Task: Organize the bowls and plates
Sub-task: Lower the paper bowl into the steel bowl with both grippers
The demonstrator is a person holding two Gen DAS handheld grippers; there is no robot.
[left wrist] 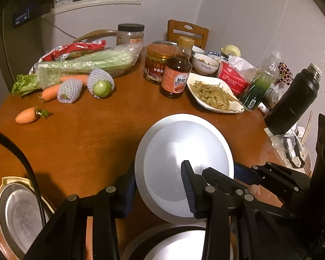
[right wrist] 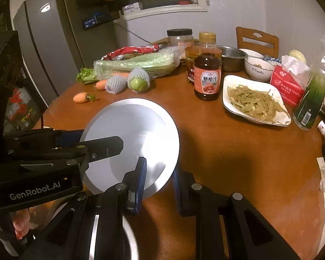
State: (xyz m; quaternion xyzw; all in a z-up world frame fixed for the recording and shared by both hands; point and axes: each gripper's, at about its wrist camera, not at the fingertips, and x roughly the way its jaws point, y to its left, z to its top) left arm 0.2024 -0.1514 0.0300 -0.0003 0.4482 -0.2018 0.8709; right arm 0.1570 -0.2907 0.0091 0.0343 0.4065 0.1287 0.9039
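A round silver metal plate (left wrist: 184,151) (right wrist: 136,125) hangs tilted above the brown table, held from both sides. My left gripper (left wrist: 158,192) is shut on its near rim, one finger on top of the plate and one underneath. In the right wrist view the left gripper (right wrist: 86,139) reaches in from the left. My right gripper (right wrist: 159,186) is shut on the plate's other rim, its blue pads (right wrist: 142,179) pinching the edge. It shows at the plate's right side (left wrist: 247,173) in the left wrist view. Another metal dish (left wrist: 179,244) lies directly below.
A white dish of green vegetables (left wrist: 214,95) (right wrist: 255,99), a white bowl (right wrist: 259,69), a steel bowl (right wrist: 231,58), a sauce bottle (left wrist: 175,75), jars, a tissue pack and a black flask (left wrist: 292,101) crowd the far right. Carrots, wrapped fruit and celery (left wrist: 84,65) lie far left. A steel tray (left wrist: 17,214) sits near left.
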